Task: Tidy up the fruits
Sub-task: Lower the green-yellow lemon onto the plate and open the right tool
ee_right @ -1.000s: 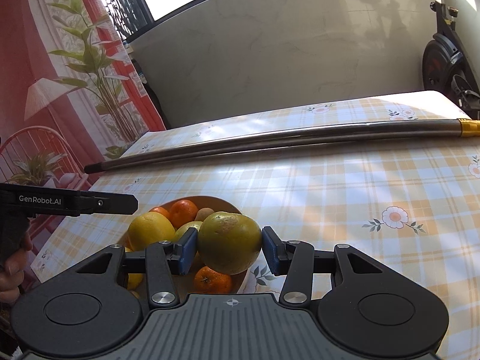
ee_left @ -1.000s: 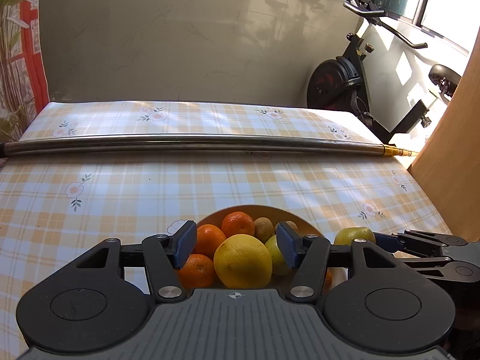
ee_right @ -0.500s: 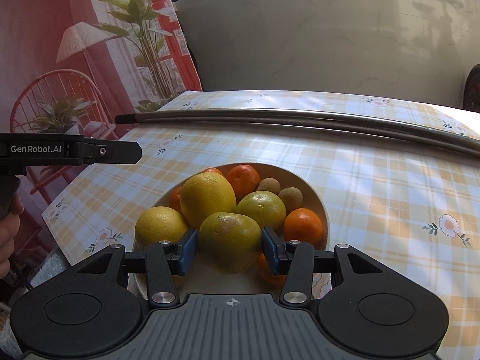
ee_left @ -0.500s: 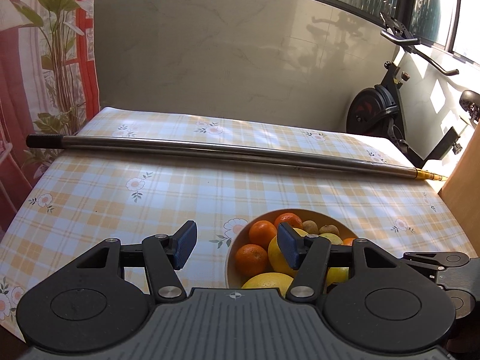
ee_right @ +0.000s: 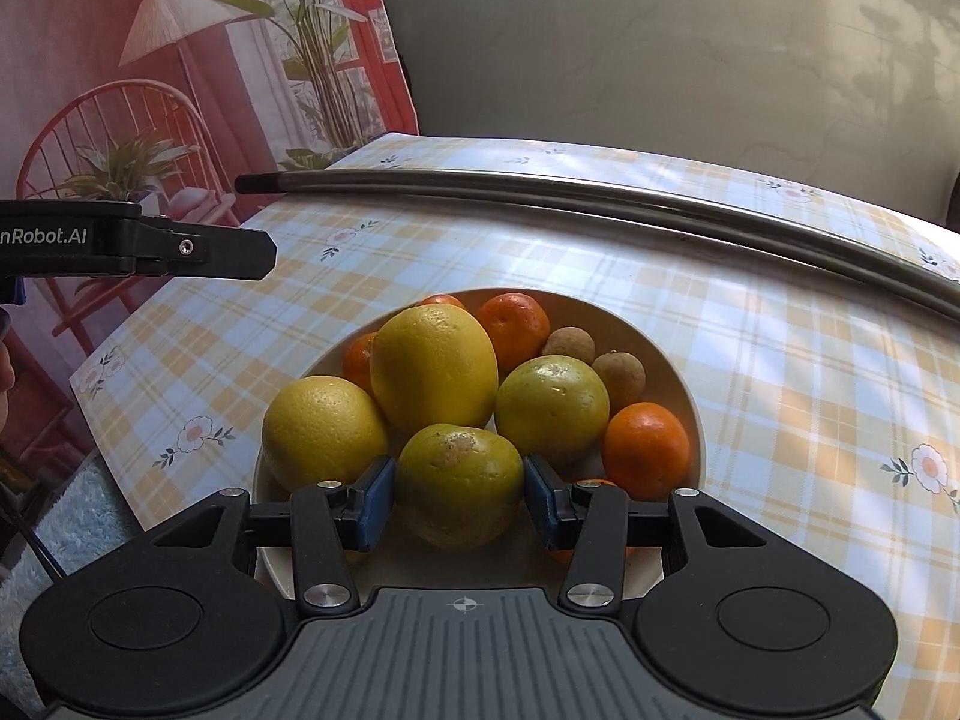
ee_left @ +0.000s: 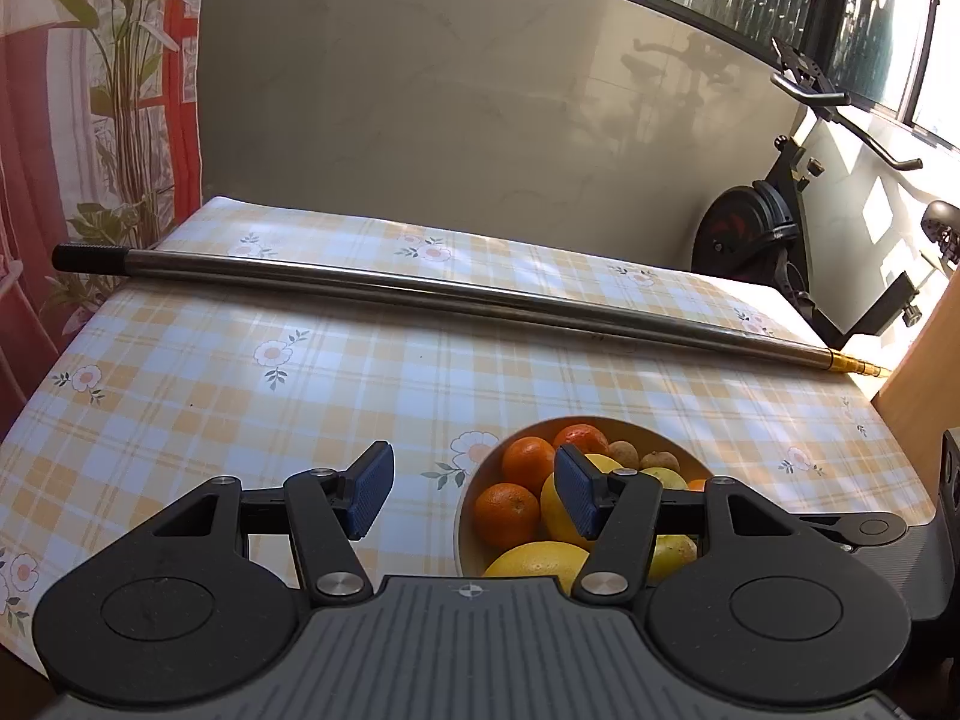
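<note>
The right gripper is clamped on a yellow-green citrus fruit, a blue pad pressed to each side, with a rough brown scar on the fruit's top. The fruit sits at the near edge of the bowl; whether it rests on the pile or hangs just above it is hard to tell from this angle. Just beyond it lie a large yellow grapefruit, a yellow one to its left and a greenish one to its right. Right of those is an orange mandarin, and farther back two small brown fruits.

The left gripper holds nothing, its fingers spread wide. The bowl is just ahead and to its right, partly behind the right finger; mandarins show between the pads.

Farther off, a long metal pole lies across the checked tablecloth. Beyond the table's far right corner stands an exercise bike.
</note>
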A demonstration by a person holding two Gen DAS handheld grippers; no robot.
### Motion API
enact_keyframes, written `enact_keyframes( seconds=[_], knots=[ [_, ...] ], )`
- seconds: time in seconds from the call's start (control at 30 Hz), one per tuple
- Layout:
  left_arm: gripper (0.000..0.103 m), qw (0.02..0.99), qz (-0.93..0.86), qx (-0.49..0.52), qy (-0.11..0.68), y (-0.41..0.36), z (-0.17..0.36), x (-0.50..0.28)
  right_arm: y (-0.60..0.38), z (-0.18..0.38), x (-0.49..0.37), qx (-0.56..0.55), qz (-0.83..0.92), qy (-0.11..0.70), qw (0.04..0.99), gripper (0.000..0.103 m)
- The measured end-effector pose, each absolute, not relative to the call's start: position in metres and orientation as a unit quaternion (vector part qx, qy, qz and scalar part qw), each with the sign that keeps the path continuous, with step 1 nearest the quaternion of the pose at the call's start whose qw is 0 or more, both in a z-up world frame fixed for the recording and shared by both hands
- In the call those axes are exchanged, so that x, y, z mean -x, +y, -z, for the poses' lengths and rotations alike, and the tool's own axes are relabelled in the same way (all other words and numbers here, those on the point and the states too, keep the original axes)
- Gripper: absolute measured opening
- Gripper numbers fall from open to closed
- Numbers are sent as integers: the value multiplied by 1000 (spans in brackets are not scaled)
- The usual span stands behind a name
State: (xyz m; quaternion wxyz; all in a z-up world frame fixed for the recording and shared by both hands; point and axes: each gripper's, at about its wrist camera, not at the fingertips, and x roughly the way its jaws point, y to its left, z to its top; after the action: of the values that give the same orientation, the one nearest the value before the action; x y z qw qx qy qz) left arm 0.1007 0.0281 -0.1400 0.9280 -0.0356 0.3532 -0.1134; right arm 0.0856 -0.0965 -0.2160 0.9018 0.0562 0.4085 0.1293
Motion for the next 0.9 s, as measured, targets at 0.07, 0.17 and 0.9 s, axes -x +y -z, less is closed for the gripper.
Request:
enact_keyframes(
  seconds=[0.07, 0.17, 0.9],
  knots=[
    [62, 928, 114, 35, 353, 28, 140, -100, -95, 217, -86, -54, -130, 410, 901, 43],
    [62, 928, 114, 33, 353, 27, 140, -100, -96, 218, -87, -56, -130, 412, 900, 43],
    [62, 927, 120, 24, 355, 25, 141, -101, -95, 212, -80, -59, -138, 399, 905, 44]
  ],
)
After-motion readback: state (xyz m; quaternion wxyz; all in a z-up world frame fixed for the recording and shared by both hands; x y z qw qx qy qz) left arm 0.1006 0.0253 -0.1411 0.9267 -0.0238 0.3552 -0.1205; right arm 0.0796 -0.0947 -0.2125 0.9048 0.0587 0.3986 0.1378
